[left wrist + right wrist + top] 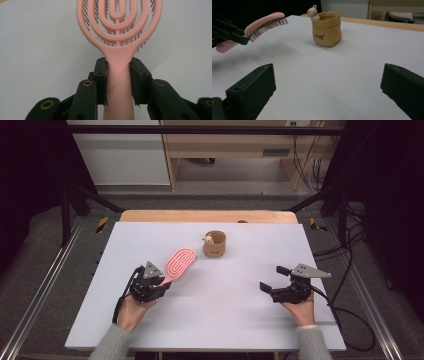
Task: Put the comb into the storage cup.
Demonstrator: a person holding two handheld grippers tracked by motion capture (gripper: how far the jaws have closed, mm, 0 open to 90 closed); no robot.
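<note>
My left gripper [159, 285] clamps the pink brush [119, 37] by its handle, head raised off the table [225, 320] (bristles down), pointing toward the tan pouch [214, 244]. My right gripper [274, 279] sits wide open, holding nothing, well apart.

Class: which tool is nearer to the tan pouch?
Left. The left tool holds the pink hairbrush, whose head reaches toward the tan pouch; the right tool sits open farther off, nearer the person.
</note>
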